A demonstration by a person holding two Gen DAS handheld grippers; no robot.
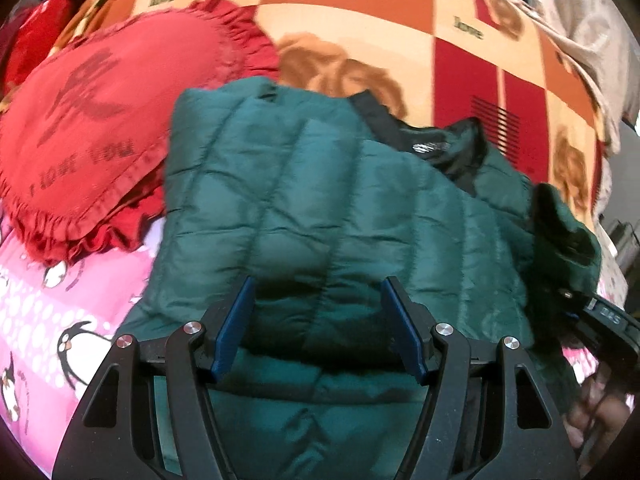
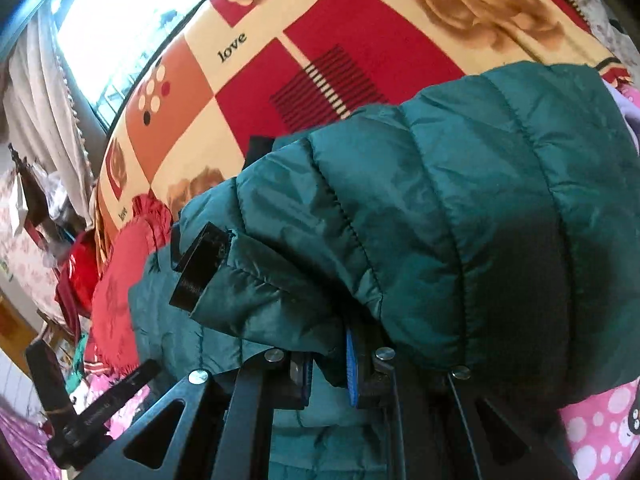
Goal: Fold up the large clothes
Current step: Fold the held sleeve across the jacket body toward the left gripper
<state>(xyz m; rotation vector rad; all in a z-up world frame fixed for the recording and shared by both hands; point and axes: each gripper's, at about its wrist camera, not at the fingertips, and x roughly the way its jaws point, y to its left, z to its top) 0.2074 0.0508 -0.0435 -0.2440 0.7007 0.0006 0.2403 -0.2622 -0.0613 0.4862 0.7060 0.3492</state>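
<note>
Gripping the green jacket [image 2: 460,208], right tongs [image 2: 328,368] clamp; left tongs [image 1: 318,328] gape.

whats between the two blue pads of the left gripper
Only the green puffer jacket, lying under the open left gripper, shows in the gap between the pads in the left wrist view; neither pad presses it.

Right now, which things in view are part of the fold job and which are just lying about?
In the job:
- green jacket
- its sleeve, clamped in the right gripper
- left gripper, open over the jacket

Lying about:
- red cushion
- checked blanket
- pink penguin sheet
- curtain
</note>
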